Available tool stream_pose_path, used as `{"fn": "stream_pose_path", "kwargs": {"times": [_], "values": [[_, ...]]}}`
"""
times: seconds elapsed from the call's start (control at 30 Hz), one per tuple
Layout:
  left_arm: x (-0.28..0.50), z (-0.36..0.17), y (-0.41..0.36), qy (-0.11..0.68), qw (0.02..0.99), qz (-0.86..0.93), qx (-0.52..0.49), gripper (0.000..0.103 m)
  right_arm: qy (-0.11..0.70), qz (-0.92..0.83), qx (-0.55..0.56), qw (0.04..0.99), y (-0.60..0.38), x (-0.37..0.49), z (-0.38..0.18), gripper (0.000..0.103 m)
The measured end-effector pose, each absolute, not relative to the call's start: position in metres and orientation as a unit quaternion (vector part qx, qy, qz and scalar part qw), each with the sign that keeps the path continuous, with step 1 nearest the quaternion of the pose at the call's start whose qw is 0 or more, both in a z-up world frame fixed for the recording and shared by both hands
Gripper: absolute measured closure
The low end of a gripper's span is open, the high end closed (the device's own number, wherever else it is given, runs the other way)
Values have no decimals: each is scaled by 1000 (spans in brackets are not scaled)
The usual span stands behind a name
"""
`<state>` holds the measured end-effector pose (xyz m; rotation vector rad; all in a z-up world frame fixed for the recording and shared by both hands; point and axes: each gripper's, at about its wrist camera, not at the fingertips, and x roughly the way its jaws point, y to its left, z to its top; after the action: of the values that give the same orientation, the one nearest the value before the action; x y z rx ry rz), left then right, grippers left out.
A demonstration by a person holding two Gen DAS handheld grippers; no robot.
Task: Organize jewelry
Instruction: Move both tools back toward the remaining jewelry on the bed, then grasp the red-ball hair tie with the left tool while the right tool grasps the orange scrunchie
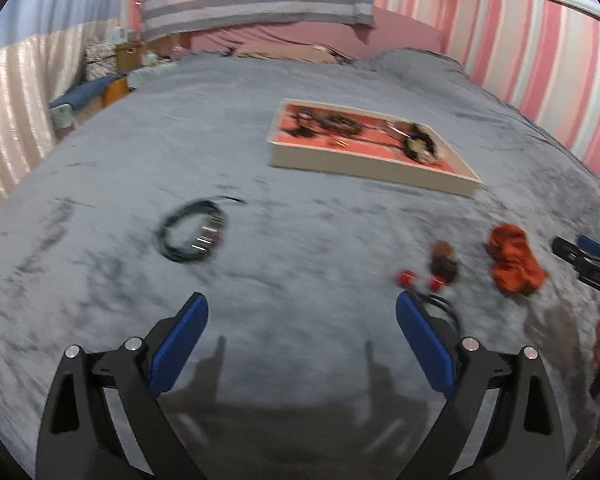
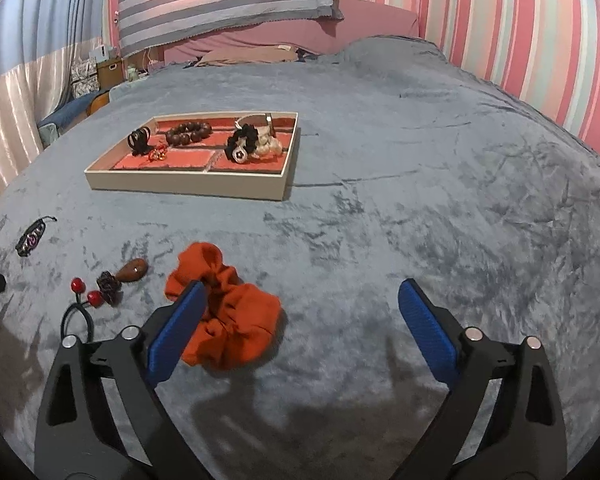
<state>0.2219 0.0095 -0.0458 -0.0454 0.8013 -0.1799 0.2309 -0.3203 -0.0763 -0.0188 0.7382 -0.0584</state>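
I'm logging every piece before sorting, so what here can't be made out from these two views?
- Tray contents, left wrist view: motion blur smears them into dark shapes.
- Black bracelet, left wrist view: blur hides its charm details.
- Orange scrunchie, right wrist view: near edge hidden behind a finger of the right tongs.
- Red-bead hair tie, right wrist view: its loop is partly covered by the tongs' arm.
- Left tongs: open, nothing hidden between.

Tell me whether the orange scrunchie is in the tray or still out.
Out. The orange scrunchie lies on the grey blanket, near the open right gripper, well short of the tray.
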Motion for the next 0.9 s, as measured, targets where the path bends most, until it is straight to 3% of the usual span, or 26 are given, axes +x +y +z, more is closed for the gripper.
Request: {"fn": "stream_pose_path", "kwargs": {"times": [0.17,0.4,0.43,0.53,0.6,0.67,0.7,0.83,0.9], "values": [[226,-64,-40,420,901,-108,7,10,384,-21,-2,923,-327,237,-91,20],[244,-85,-61,460,879,-129,2,14,415,4,10,910,-318,255,-112,22],[247,-88,-64,464,876,-132,7,23,420,5,4,908,-314,257,-116,24],[255,-92,-66,465,877,-125,15,30,436,14,8,900,-311,263,-127,35],[258,-91,-61,460,879,-123,14,41,441,20,13,897,-310,265,-132,47],[260,-91,-54,458,881,-121,13,59,444,27,18,895,-310,266,-133,60],[260,-91,-51,458,880,-122,10,62,445,30,20,895,-310,266,-134,63],[264,-91,-40,455,882,-123,8,92,446,40,21,894,-304,267,-133,81],[267,-90,-34,455,881,-127,1,98,441,40,20,896,-302,265,-131,84]]}}
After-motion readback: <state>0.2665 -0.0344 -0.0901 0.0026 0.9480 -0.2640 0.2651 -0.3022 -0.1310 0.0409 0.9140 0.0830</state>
